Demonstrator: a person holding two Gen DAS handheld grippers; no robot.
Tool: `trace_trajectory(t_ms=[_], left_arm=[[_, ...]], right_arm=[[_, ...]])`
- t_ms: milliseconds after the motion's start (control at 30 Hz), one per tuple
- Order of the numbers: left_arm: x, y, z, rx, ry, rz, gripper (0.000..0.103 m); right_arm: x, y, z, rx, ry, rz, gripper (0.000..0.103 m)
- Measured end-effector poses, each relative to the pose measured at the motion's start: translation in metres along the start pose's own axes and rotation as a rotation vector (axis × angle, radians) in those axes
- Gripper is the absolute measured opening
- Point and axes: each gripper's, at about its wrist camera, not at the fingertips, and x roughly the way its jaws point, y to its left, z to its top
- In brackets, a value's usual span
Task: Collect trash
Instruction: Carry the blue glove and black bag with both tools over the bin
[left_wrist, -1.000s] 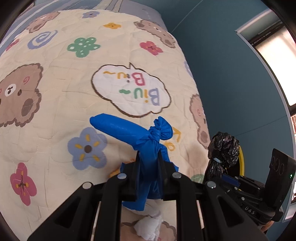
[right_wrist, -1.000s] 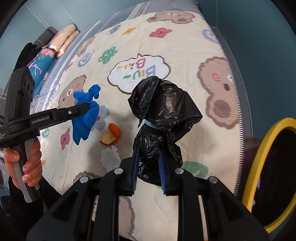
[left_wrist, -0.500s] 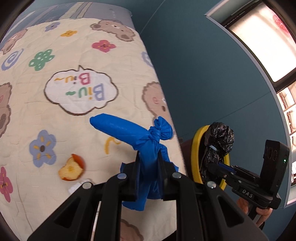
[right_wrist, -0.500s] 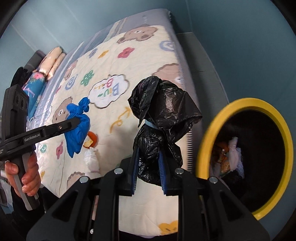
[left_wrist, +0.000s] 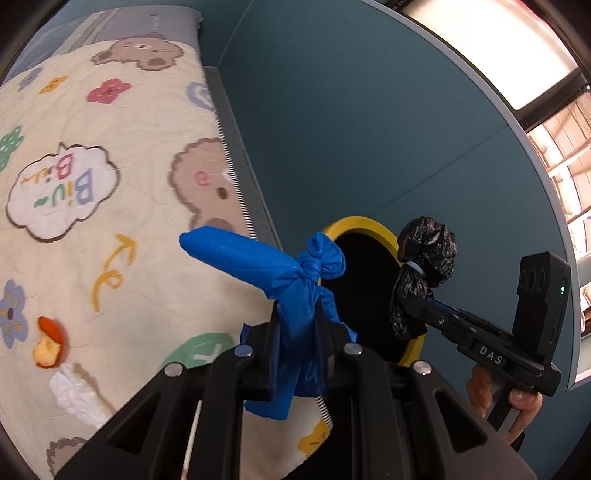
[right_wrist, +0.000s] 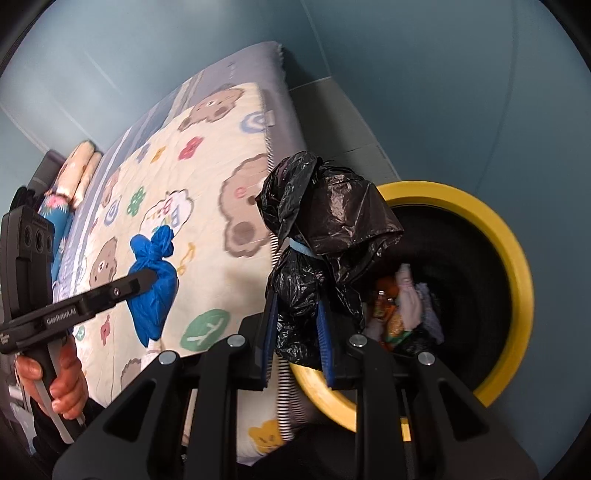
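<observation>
Left gripper (left_wrist: 299, 343) clenched on a knotted blue bag (left_wrist: 291, 291), jaws squeezing it below the knot; bag's long end sticks out sideways over the quilt (left_wrist: 110, 147), knot tuft points toward the yellow-rimmed bin (left_wrist: 369, 225). Blue bag sits just at the quilt-side of the bin, at the bed edge, not over the bin opening as far as can be told. Right gripper (right_wrist: 297, 328) clenched on a tied black bag (right_wrist: 332, 229), blue-padded fingers (right_wrist: 271, 325) pressing its lower part; a pale blue tie cinches the bag's neck. In the right wrist view the black bag overlaps the near quilt-side rim of the bin (right_wrist: 509, 258), held above it, not touching. Inside the bin: mixed trash (right_wrist: 402, 302), orange and white bits, wrappers, detail unclear. On the quilt, well away from the bin: a bitten apple piece (left_wrist: 50, 347) and a crumpled white tissue (left_wrist: 79, 395) right beside it, both untouched. Left wrist view also shows the right gripper (left_wrist: 410, 306) with black bag (left_wrist: 424, 269) in front of the bin's dark opening. Person's hands grip both handles. Teal wall (left_wrist: 369, 110) behind the bin.
</observation>
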Motion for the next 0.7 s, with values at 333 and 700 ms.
trace_trajectory(t_ms=[333,700], left_arm=[[0.044,-0.047,0.007,0.060,0.038,-0.009,0.014],[0.092,-0.072,0.004,0.080,0.087,-0.029,0.014]], right_arm=[[-0.005,-0.053,0.001,0.076,0.002,-0.026,0.020],[0.004,-0.097,-0.007,0.133,0.028,-0.036,0.020]])
